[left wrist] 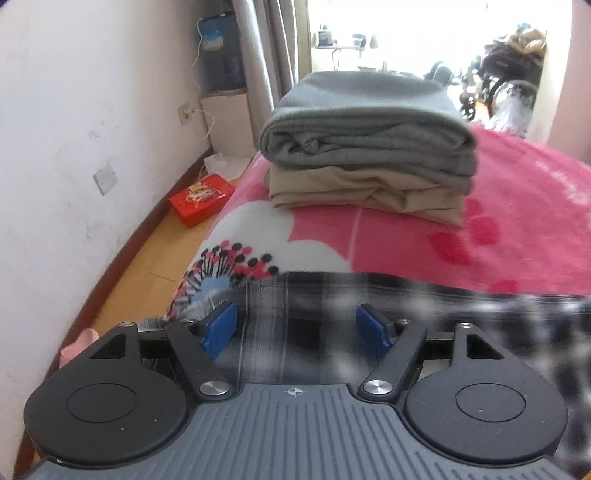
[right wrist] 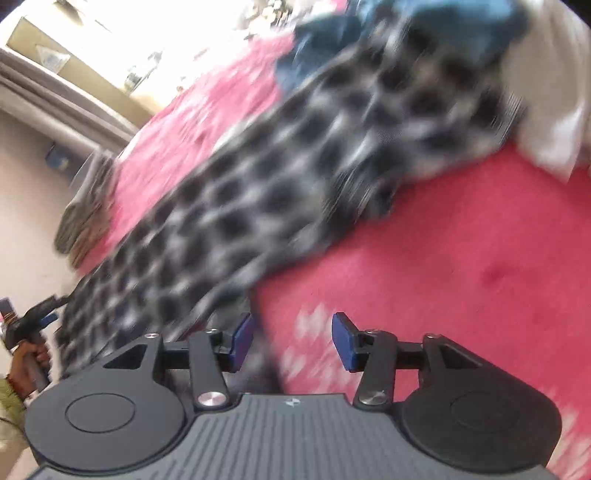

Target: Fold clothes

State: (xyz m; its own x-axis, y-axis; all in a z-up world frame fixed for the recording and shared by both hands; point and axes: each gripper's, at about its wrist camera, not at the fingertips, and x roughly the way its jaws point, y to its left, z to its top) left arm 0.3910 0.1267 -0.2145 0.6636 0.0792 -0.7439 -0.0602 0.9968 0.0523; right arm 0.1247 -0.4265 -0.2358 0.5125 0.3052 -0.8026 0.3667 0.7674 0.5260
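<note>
A black-and-white plaid garment point(left wrist: 369, 317) lies spread on the pink bed blanket point(left wrist: 498, 206). My left gripper point(left wrist: 295, 328) is open, its blue pads point(left wrist: 219, 328) just above the garment's near edge, holding nothing. In the right wrist view the plaid garment point(right wrist: 280, 177) stretches blurred across the pink blanket point(right wrist: 461, 258). My right gripper point(right wrist: 293, 341) is open and empty at the garment's lower edge. The left gripper also shows in the right wrist view point(right wrist: 40, 314), hand-held at the far left.
A folded stack, grey cloth point(left wrist: 369, 122) over beige cloth point(left wrist: 369, 192), sits at the far end of the bed. A red box point(left wrist: 201, 197) lies on the wood floor by the white wall. Blue and white clothes point(right wrist: 424, 26) lie beyond the plaid garment.
</note>
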